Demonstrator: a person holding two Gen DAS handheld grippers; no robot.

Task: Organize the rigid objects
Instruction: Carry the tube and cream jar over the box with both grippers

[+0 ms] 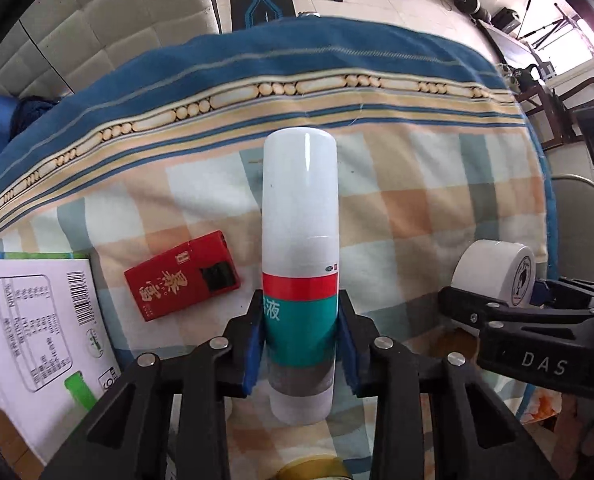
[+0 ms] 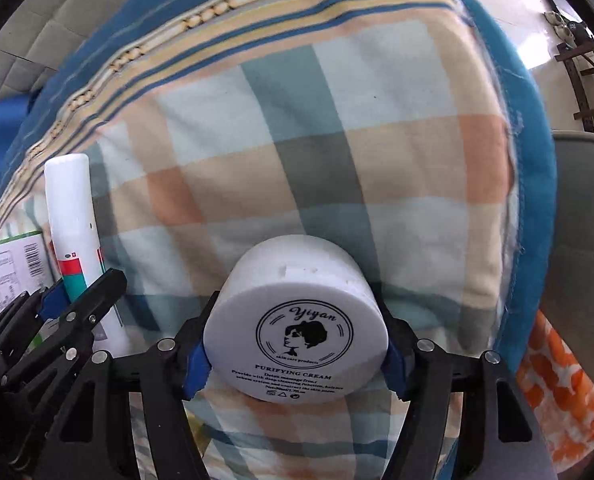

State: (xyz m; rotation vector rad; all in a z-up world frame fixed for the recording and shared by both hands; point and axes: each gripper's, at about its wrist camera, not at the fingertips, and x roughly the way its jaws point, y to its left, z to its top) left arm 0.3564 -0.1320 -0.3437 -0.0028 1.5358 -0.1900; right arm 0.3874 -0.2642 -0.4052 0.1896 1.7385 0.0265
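My left gripper (image 1: 300, 344) is shut on a tall white bottle (image 1: 300, 216) with red and teal bands, its blue pads against the teal band. The bottle also shows in the right wrist view (image 2: 73, 216), with the left gripper (image 2: 73, 300) around it. My right gripper (image 2: 295, 360) is shut on a white cream jar (image 2: 297, 320) lying on its side, printed base toward the camera. The jar (image 1: 493, 272) and right gripper (image 1: 509, 320) show at the right of the left wrist view. A red box (image 1: 181, 280) lies flat on the checked cloth (image 1: 417, 208).
A white printed carton (image 1: 37, 340) with a barcode lies at the left, also seen in the right wrist view (image 2: 9, 272). The cloth's blue border (image 2: 537, 160) marks the right edge, with a grey seat (image 2: 585, 240) and orange patterned fabric (image 2: 561, 380) beyond.
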